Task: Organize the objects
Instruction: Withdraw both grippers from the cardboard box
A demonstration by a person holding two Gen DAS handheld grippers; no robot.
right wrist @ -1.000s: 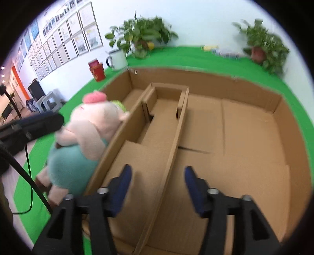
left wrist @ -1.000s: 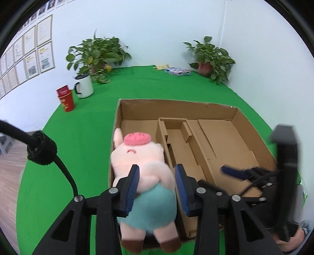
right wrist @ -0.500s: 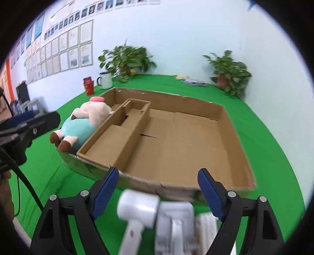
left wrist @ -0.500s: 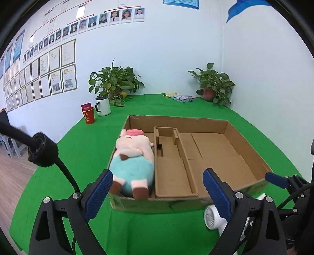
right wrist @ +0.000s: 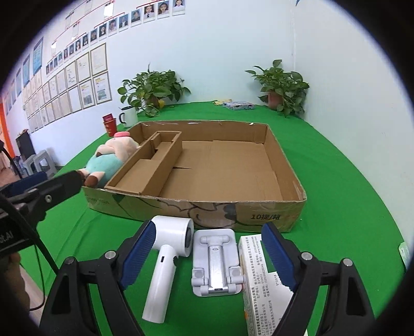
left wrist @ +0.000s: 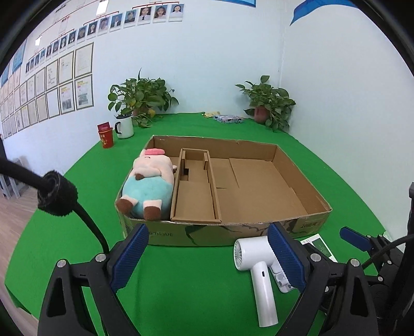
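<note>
left gripper (left wrist: 208,254): released, nothing held | right gripper (right wrist: 209,250): released (hair dryer (right wrist: 168,261) below) | plush pig (left wrist: 148,184): laid in cardboard box (left wrist: 305,178), left compartment

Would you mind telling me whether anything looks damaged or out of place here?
The cardboard box has a crumpled, torn front wall, and the plush pig overhangs its left compartment, feet poking past the rim.

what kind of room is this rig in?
Probably an office or lab corner set up for recording, not a home: a table under green cloth, rows of framed certificates and staff portraits on the wall, potted plants at the back.
</note>
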